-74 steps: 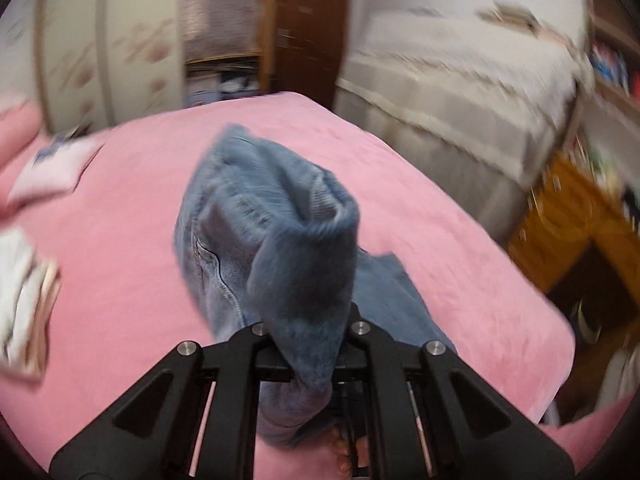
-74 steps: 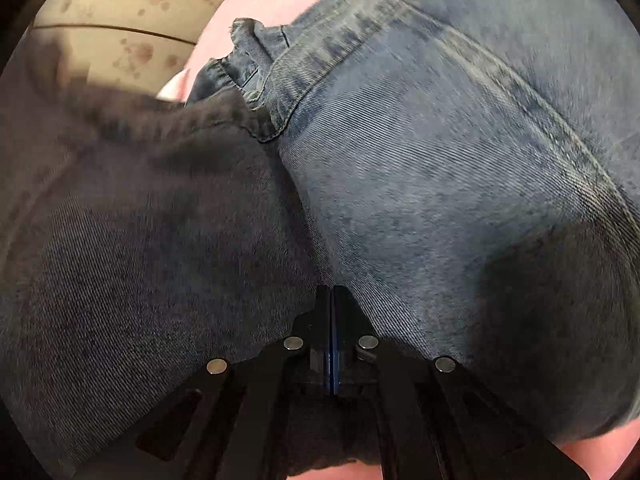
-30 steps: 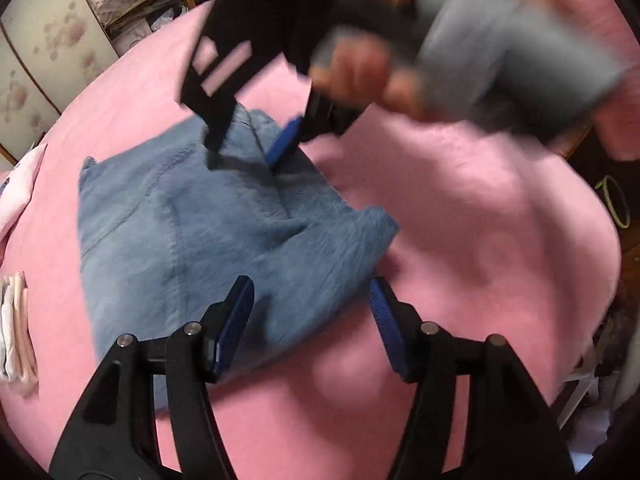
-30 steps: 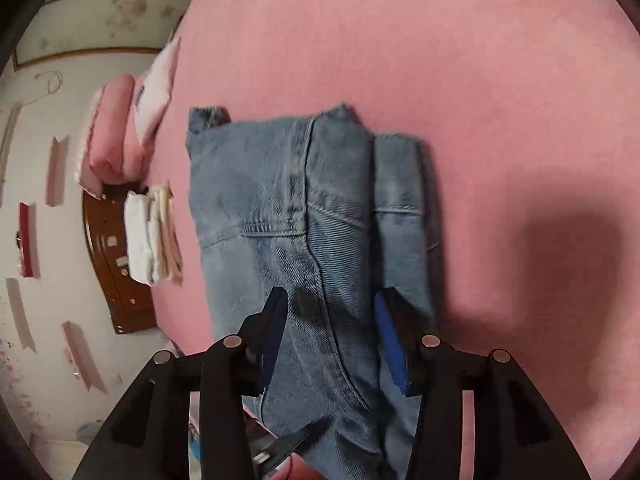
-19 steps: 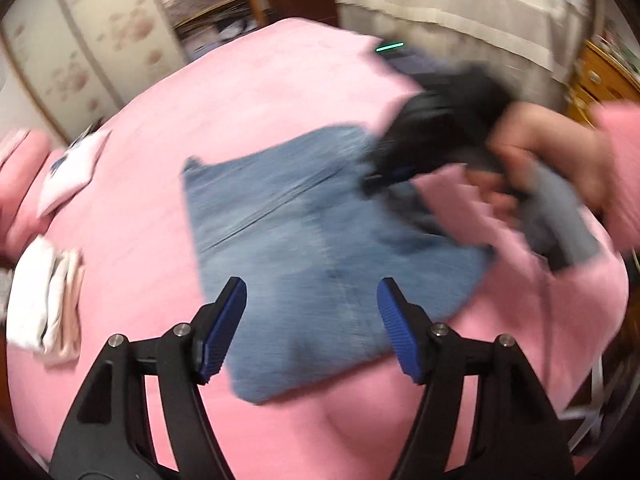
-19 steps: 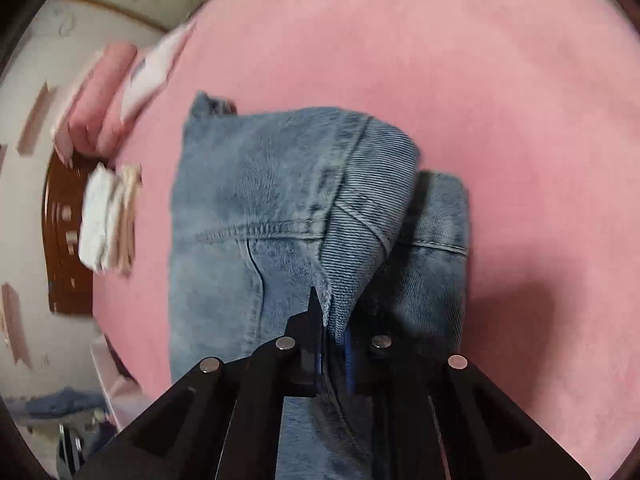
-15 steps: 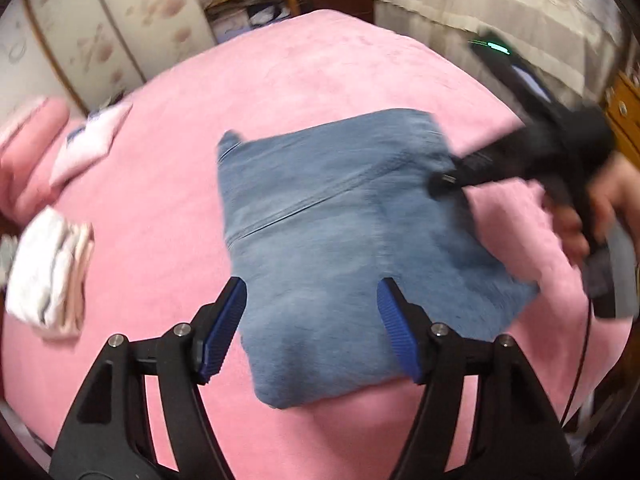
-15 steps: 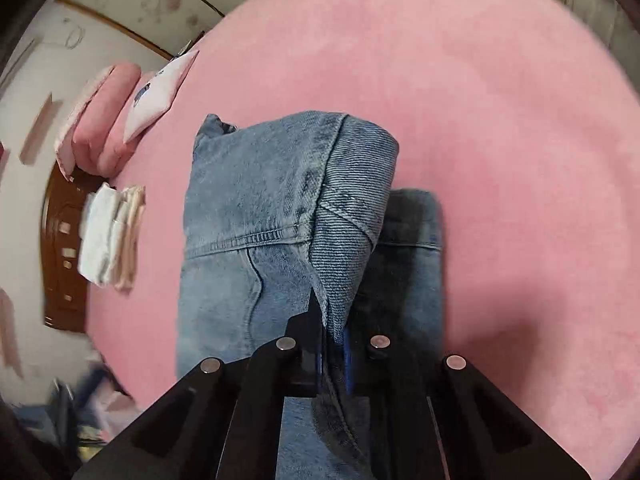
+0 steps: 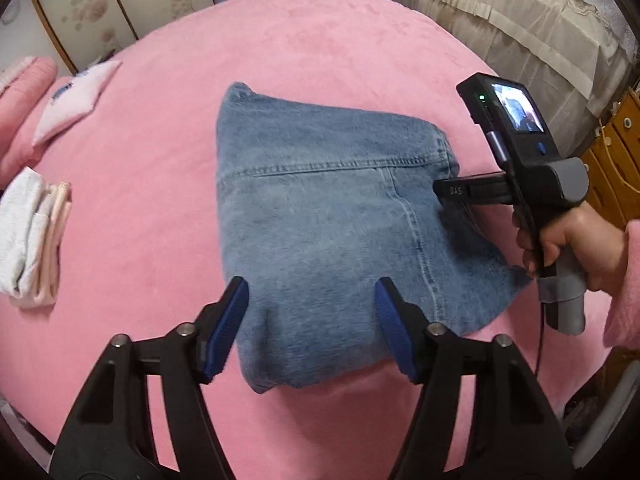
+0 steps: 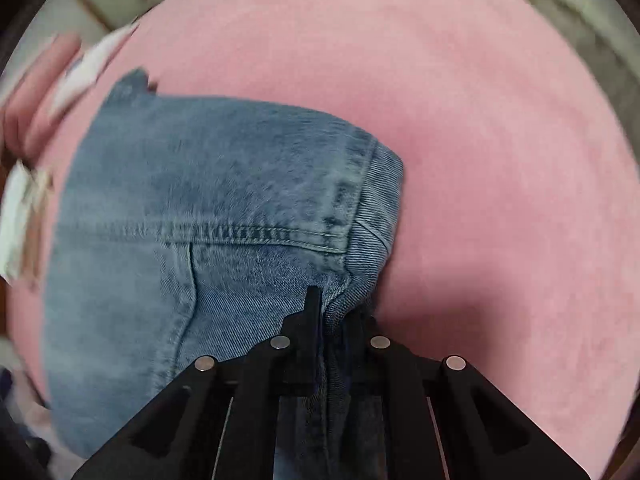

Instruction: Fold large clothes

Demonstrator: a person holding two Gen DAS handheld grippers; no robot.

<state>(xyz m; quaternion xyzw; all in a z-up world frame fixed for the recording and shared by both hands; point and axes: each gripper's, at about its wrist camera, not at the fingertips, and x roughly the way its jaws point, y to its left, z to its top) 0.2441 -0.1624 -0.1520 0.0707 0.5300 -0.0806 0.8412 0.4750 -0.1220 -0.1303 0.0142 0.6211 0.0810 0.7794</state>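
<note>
Folded blue jeans (image 9: 328, 216) lie in a rough rectangle on the pink bed (image 9: 300, 52). My left gripper (image 9: 312, 320) is open and empty, its blue pads just above the near edge of the jeans. My right gripper (image 9: 442, 192) comes in from the right, shut on the jeans' right edge. In the right wrist view the right gripper (image 10: 334, 312) pinches a fold of denim; the jeans (image 10: 200, 216) spread to the left and the bed (image 10: 500, 140) lies to the right.
A stack of folded white and pink cloths (image 9: 30, 236) lies at the bed's left edge. A small white pillow (image 9: 76, 100) and a pink pillow (image 9: 18, 112) lie at the far left. A cream-covered bed (image 9: 540, 32) and wooden drawers (image 9: 616, 148) stand right.
My left gripper let go of the jeans and opened. My right gripper opened, then shut on the right edge and drew it flatter. The jeans now lie folded.
</note>
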